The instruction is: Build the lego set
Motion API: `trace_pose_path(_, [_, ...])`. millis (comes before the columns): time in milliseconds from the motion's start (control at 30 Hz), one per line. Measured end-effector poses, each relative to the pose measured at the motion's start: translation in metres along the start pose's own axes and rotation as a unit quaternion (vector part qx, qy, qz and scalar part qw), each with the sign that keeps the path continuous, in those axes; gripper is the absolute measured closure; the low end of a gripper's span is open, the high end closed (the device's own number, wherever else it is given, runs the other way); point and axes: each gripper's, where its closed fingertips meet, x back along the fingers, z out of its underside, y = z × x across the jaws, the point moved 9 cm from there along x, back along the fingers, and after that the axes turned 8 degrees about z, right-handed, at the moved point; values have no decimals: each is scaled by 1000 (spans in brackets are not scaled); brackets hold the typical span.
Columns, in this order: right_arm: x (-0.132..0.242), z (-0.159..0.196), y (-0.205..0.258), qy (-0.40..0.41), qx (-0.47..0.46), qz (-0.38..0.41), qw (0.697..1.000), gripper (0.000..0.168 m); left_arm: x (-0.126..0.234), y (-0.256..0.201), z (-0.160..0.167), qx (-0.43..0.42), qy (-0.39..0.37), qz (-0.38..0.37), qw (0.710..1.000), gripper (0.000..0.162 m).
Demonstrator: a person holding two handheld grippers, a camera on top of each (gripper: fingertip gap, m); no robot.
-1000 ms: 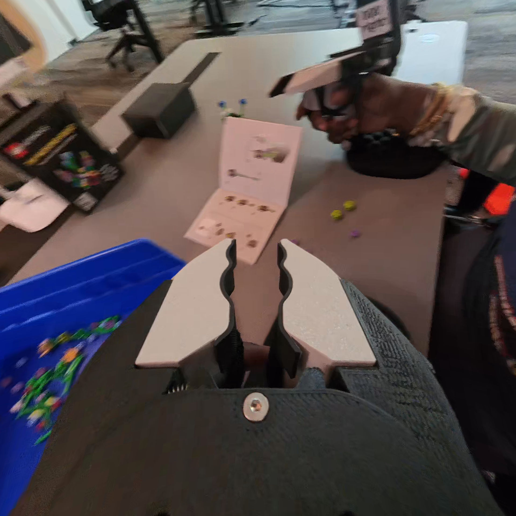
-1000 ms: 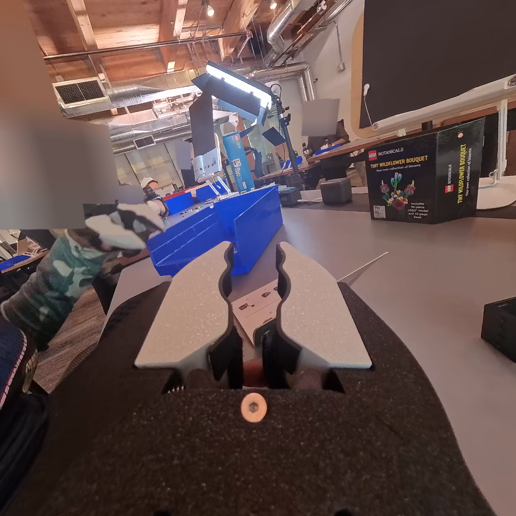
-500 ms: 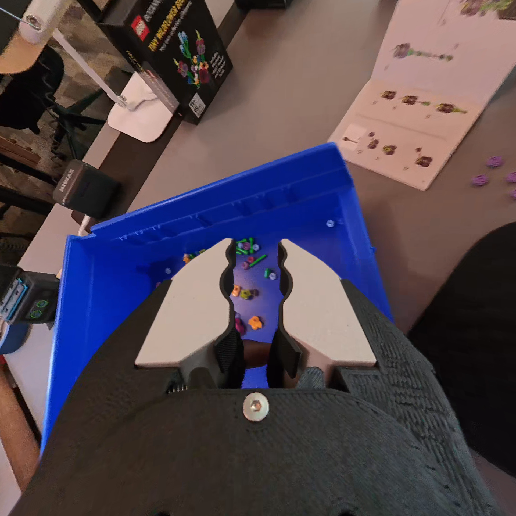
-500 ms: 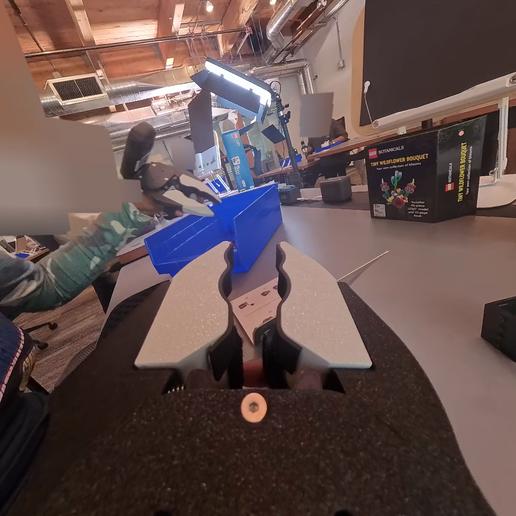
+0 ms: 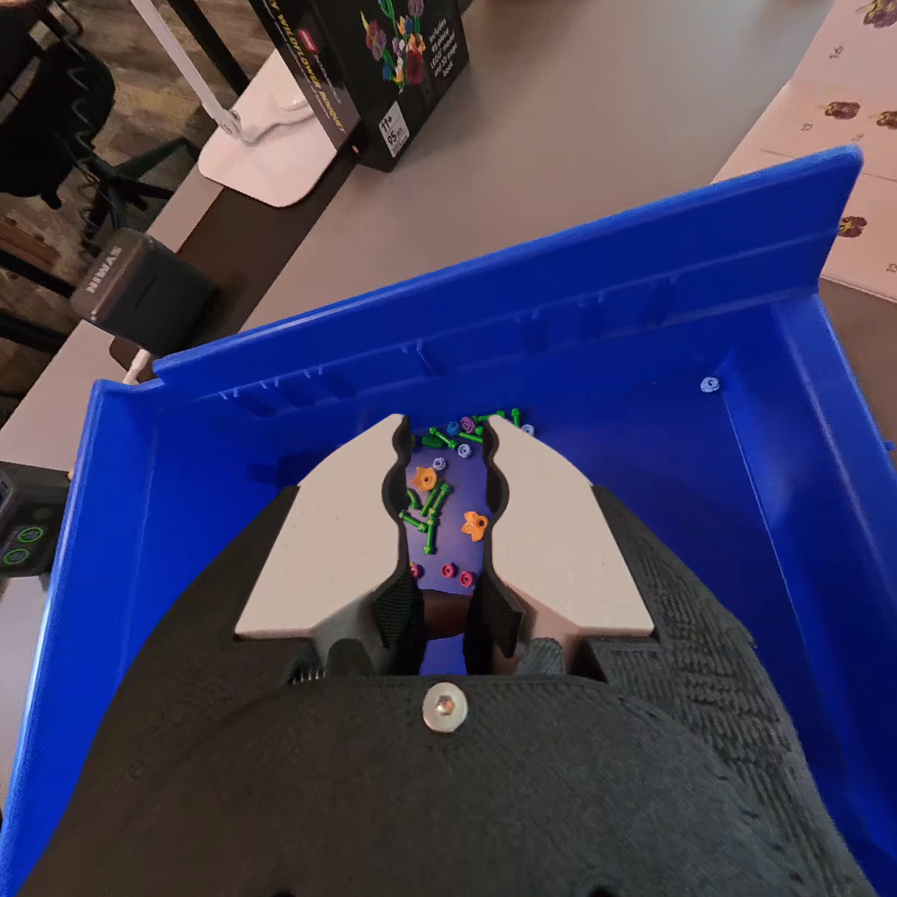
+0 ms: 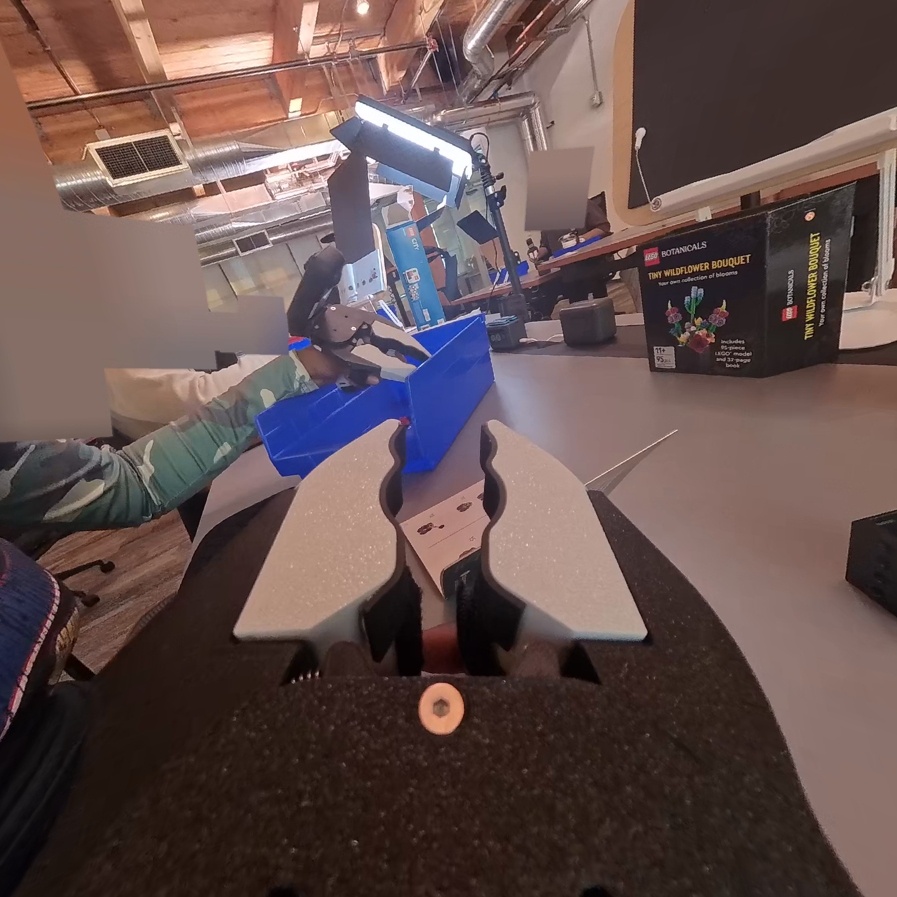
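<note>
Left wrist view: empty, parted left claw [image 5: 446, 427] over blue bin [image 5: 631, 310] holding loose lego pieces [image 5: 432, 505].

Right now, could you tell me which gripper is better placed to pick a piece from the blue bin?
Left: the left gripper is open above the loose pieces in the blue bin; the right gripper is beside it.

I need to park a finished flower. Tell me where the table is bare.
Bare table runs between the blue bin, the black set box and the open booklet. Crowded: the bin floor, where loose pieces lie under the open left gripper.
</note>
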Motion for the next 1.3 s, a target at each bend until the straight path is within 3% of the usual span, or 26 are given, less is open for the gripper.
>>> trace_pose_path(100, [0,0,-1,-1,-2,1,1000,139,-3,-4,-1,-8,-6,19,1000,134])
trace_pose_path(400, [0,0,0,0,-1,1,1000,138,-13,-8,12,-11,71,48,996,134])
trace_pose_path(533, [0,0,0,-1,2,0,1000,138,-13,4,19,51,105,5,993,134])
trace_pose_path(700, [0,0,1,2,7,-1,1000,138,-12,13,20,106,95,-4,990,134])
trace_pose_path(1067, [-1,0,4,4,18,-2,1000,138,-30,-8,27,-5,189,61,980,136])
trace_pose_path(1300, [-1,1,4,8,22,-3,1000,137,-36,-1,16,12,144,83,986,146])
